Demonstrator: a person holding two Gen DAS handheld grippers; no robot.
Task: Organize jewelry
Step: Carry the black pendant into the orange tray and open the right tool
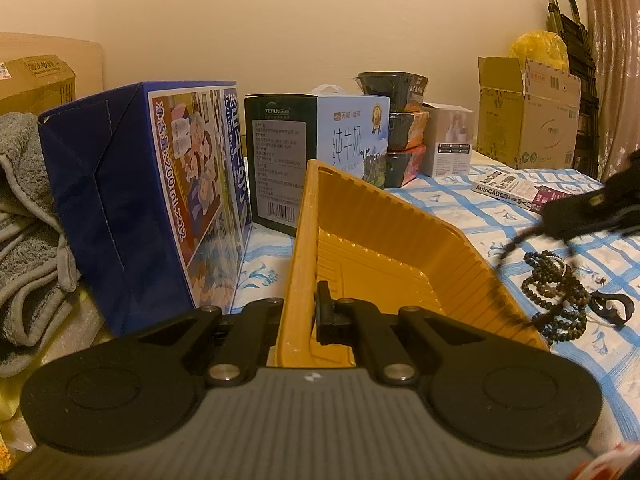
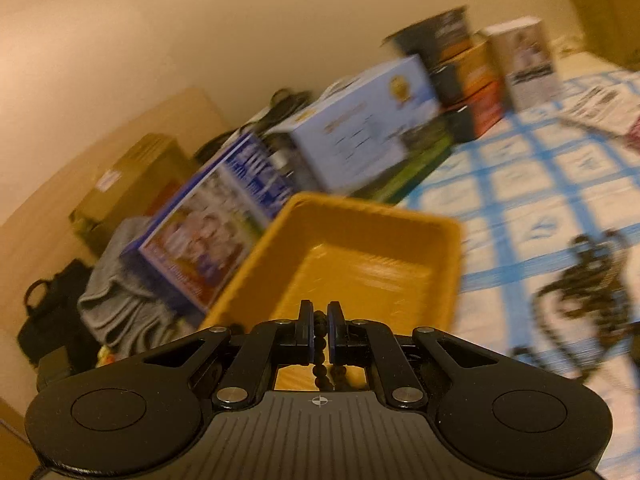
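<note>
A yellow plastic tray (image 1: 400, 248) sits on the blue-checked cloth. My left gripper (image 1: 300, 316) is shut on the tray's left rim. A heap of dark bead strings (image 1: 560, 292) lies on the cloth right of the tray. In the right wrist view, which is blurred, my right gripper (image 2: 319, 328) is shut on a dark bead string (image 2: 320, 356) that hangs below the fingers, above the near edge of the tray (image 2: 352, 256). More beads (image 2: 588, 292) lie on the cloth to the right. The right gripper shows dark and blurred at the left wrist view's right edge (image 1: 592, 204).
A blue milk carton box (image 1: 144, 196), a green and light blue milk box (image 1: 316, 156), stacked bowls (image 1: 400, 128), a small white box (image 1: 448, 140) and an open cardboard box (image 1: 528, 116) line the back. A grey towel (image 1: 28, 240) lies left. A book (image 1: 516, 188) lies right.
</note>
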